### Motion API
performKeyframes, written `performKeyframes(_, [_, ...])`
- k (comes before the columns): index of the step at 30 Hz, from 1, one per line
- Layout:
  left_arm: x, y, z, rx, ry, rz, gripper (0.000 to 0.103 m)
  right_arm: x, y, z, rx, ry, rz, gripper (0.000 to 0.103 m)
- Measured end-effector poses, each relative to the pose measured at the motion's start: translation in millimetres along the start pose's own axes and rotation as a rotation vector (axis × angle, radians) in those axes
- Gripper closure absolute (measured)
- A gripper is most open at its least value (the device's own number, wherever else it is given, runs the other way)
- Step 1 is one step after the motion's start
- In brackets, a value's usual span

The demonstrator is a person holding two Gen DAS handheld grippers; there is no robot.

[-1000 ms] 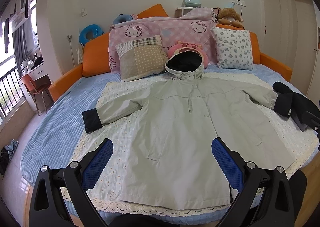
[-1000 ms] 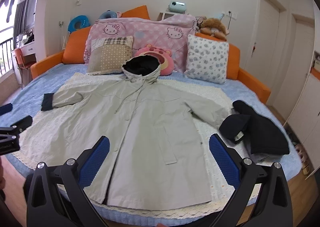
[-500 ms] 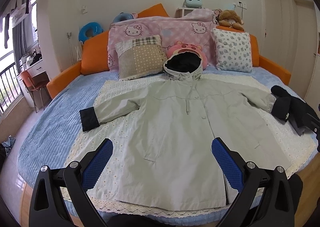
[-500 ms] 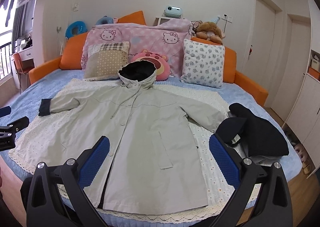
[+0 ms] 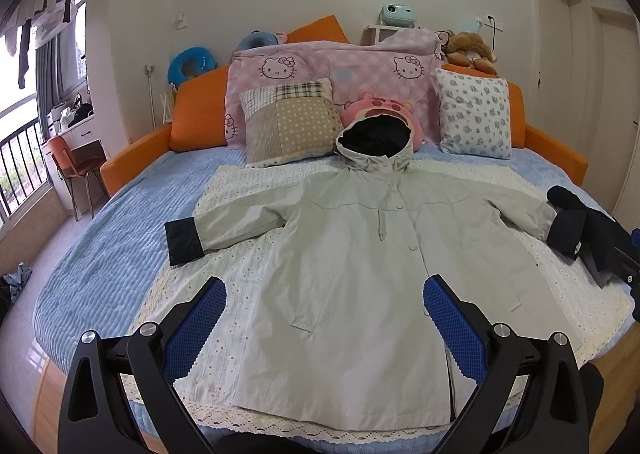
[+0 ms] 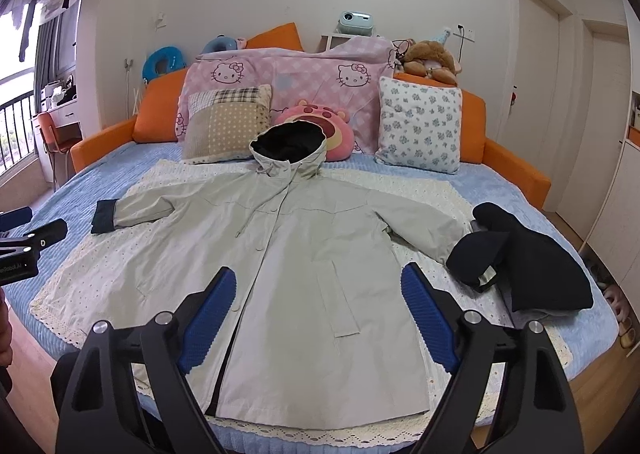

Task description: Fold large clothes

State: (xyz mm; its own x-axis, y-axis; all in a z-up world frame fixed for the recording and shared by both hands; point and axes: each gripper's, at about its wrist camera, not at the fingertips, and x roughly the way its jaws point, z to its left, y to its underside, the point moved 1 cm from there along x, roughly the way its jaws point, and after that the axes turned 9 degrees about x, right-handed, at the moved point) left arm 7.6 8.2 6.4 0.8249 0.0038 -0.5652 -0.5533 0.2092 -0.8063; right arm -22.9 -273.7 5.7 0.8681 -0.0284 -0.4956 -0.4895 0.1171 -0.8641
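Hooded coat (image 5: pixel 360 274) spread flat, front up, on lace cloth (image 5: pixel 248 266) on bed (image 5: pixel 100 254), sleeves out. Left tongs (image 5: pixel 322 318) and right tongs (image 6: pixel 316 308) both wide, empty, above near hem. Judgement: soft, bulky, limp; pinch left cuff (image 5: pixel 182 242) or hem corners.
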Motion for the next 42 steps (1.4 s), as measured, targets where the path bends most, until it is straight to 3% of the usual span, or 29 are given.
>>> performKeyframes(42, [1.2, 1.1, -1.3, 0.012, 0.003, -0.006, 0.003, 5.8, 3.3, 1.8, -0.012, 0.003, 0.013, 0.019])
